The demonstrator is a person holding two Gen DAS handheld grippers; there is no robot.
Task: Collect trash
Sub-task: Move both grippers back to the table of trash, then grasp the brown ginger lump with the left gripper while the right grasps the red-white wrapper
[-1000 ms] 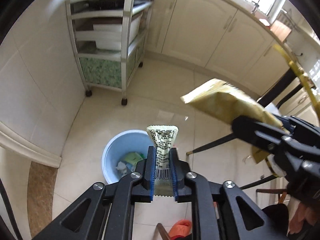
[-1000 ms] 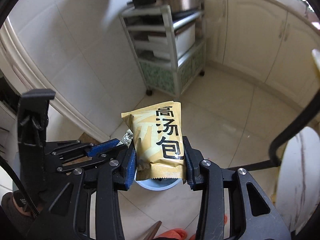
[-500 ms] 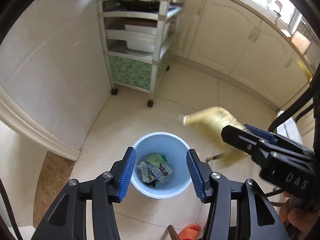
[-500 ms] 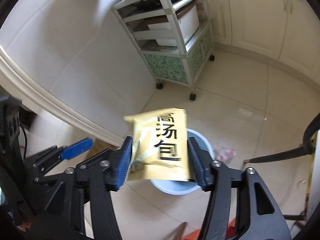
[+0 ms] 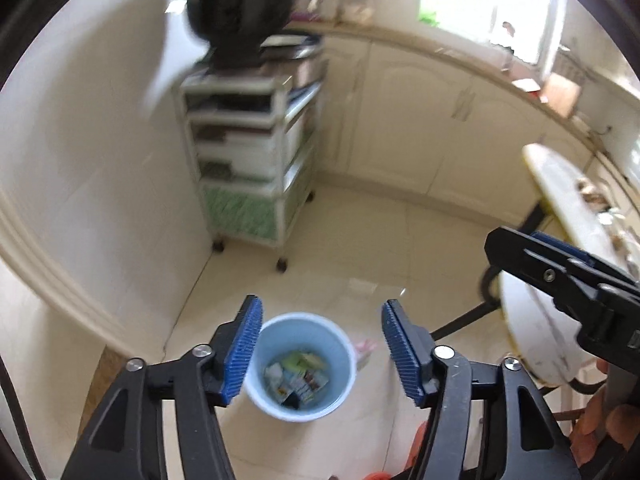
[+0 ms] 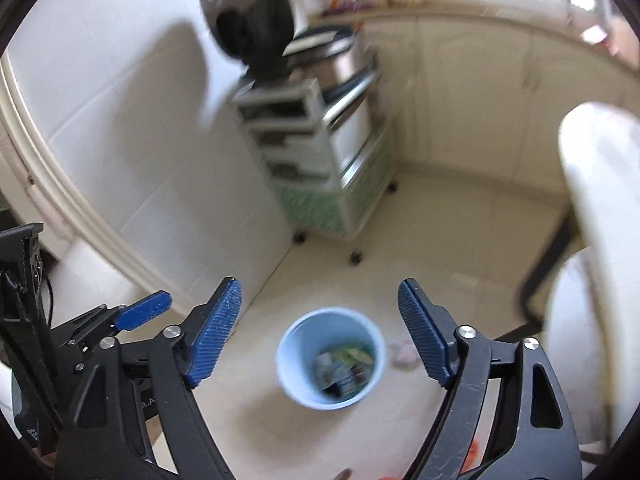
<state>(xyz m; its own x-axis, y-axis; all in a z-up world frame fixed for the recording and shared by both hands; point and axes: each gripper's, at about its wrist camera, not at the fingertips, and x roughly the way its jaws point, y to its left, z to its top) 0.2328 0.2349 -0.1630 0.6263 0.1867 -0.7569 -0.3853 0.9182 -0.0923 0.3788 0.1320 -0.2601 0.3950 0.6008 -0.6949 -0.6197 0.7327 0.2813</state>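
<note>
Pale blue plastic marks the trash bin (image 5: 300,366) on the cream tile floor, and you are holding both grippers above it, so it is showing between each pair of blue-padded fingers. Your left gripper (image 5: 322,346) and your right gripper (image 6: 320,330) are both gaping wide with nothing between the pads, a pose suited to dropping things into the bin. Crumpled wrappers (image 6: 346,366) are lying at its bottom, while a pinkish scrap (image 5: 366,350) is sitting on the floor just right of it.
</note>
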